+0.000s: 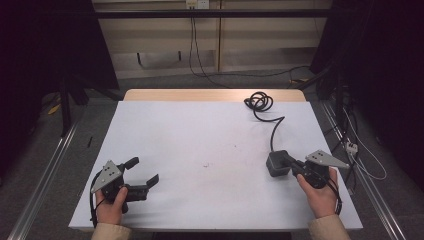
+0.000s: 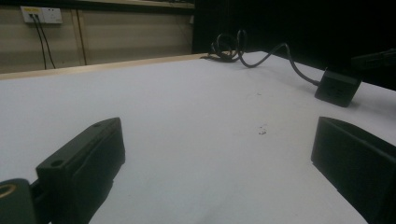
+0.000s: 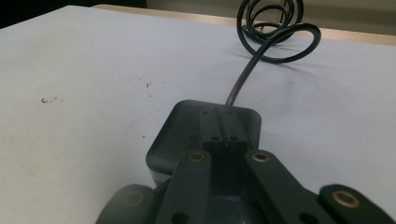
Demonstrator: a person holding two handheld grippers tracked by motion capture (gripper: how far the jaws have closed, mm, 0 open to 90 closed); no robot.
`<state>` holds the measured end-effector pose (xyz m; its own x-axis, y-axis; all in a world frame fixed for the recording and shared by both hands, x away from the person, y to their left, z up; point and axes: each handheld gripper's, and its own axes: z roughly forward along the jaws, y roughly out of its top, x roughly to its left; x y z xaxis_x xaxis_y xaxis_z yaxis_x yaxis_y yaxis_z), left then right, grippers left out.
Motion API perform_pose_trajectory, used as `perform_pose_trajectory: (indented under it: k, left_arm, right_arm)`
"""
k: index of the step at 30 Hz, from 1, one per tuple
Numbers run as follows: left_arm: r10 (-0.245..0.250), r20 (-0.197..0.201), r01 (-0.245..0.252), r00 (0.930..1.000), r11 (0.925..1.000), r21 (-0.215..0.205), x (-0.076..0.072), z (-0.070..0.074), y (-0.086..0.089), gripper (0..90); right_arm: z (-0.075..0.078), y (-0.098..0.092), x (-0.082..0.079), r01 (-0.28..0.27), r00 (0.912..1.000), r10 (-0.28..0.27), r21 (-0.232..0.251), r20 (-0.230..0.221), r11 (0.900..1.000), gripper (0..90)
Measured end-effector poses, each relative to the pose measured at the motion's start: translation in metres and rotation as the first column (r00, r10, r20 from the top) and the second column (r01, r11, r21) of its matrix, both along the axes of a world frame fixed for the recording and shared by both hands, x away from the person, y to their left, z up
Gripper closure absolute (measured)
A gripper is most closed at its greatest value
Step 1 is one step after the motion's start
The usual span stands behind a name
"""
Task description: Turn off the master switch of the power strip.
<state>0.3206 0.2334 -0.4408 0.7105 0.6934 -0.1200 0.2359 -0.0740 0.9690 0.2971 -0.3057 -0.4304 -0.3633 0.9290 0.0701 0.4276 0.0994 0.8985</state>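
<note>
A black power adapter (image 1: 277,162) lies on the white table cover (image 1: 200,135) at the right. Its cable runs back to a loose coil (image 1: 259,101) near the far edge. My right gripper (image 1: 294,168) is shut, and its joined tips rest over the adapter's top face (image 3: 182,126); nothing is pinched between them. The right gripper view has these tips (image 3: 223,126) pointing along the cable toward the coil (image 3: 273,28). My left gripper (image 1: 145,170) sits at the front left, open, with bare table between its jaws. From the left gripper (image 2: 217,140) the adapter (image 2: 337,87) is far off at the right.
A strip of wooden tabletop (image 1: 215,95) edges the cover at the back. Small dark specks (image 1: 206,164) mark the cover's middle. Metal rails (image 1: 45,175) run along both sides on the floor. A wall socket (image 2: 41,15) with plugged cables is behind the table.
</note>
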Motion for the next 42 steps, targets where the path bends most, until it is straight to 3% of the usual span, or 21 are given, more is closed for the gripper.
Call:
perform_pose_trajectory:
  k: [4, 8, 18, 24, 27, 42]
  left_arm:
    - [0.002, 0.0, -0.002, 1.0, 1.0, -0.001, 0.0, 0.0, 0.0, 2.6]
    - [0.002, 0.0, -0.002, 1.0, 1.0, -0.001, 0.0, 0.0, 0.0, 2.6]
    - [0.005, -0.001, -0.005, 1.0, 1.0, -0.006, 0.0, 0.0, 0.001, 2.6]
    - [0.003, -0.001, -0.003, 1.0, 1.0, -0.005, 0.0, 0.0, 0.001, 2.6]
    - [0.002, 0.0, -0.002, 1.0, 1.0, -0.006, 0.0, 0.001, 0.001, 2.5]
    - [0.002, 0.001, -0.002, 1.0, 1.0, -0.005, 0.0, 0.001, 0.002, 2.6]
  right_arm:
    - [-0.002, -0.004, 0.0, 0.007, 0.9999, -0.007, 0.008, -0.008, 1.0, 90.0]
    - [-0.001, -0.002, 0.0, 0.006, 1.0, -0.006, -0.016, 0.001, 1.0, 90.0]
    - [0.004, 0.002, -0.001, -0.002, 0.9995, 0.002, 0.003, 0.032, 1.0, 90.0]
    - [0.003, 0.005, 0.0, -0.031, 0.9994, 0.03, 0.025, 0.019, 0.999, 89.6]
    - [0.002, 0.006, 0.001, -0.038, 0.9992, 0.037, 0.032, 0.015, 0.999, 82.2]
    - [0.002, 0.011, 0.002, -0.067, 0.9975, 0.065, 0.069, 0.027, 0.995, 65.7]
